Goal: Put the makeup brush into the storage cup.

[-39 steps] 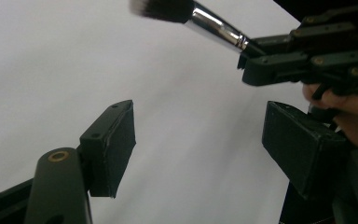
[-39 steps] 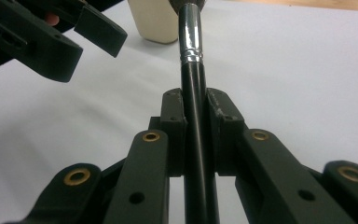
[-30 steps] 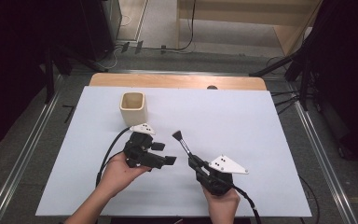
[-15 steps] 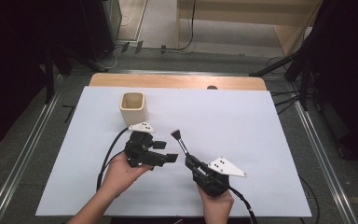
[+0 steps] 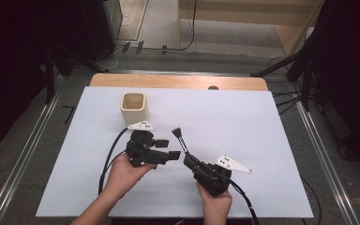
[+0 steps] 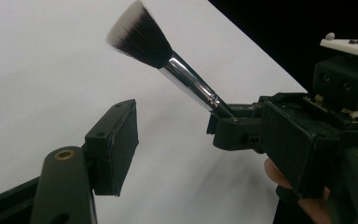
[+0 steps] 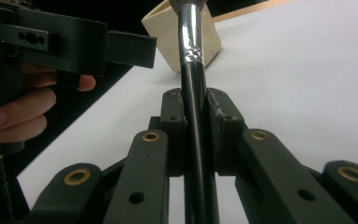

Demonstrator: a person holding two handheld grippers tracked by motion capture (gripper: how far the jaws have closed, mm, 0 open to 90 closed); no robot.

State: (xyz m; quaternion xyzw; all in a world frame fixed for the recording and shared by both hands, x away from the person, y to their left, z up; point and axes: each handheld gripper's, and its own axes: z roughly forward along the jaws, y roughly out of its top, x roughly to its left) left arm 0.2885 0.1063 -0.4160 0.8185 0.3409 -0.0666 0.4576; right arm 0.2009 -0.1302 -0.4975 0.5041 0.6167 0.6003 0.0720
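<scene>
**Holding the brush steady while the other gripper waited beside it**

Gripping the makeup brush [image 5: 180, 142] by the lower end of its black handle, the right gripper [image 5: 191, 161] stayed clamped shut at the near right of the counter [image 5: 272, 140]. Over the last second little had changed: the right hand had crept slightly nearer and to the left, carrying the brush with it, while the left hand had kept its place. That suggested a hand-over or a drop into the cup was being lined up, not yet carried out.

In the right gripper view the handle [image 7: 195, 135] ran straight up between the closed jaws, its silver ferrule above them. The bristle head pointed away and to the left, raised off the counter.

Just left of the brush, the left gripper [image 5: 168, 149] stood with its jaws wide apart and nothing between them; in the left gripper view the bristle head [image 6: 140, 35] hung beyond and above the open jaws, not touching them.

Farther off, at the far left, the beige cup [image 5: 134, 108] stood upright and open, well apart from the brush.
</scene>
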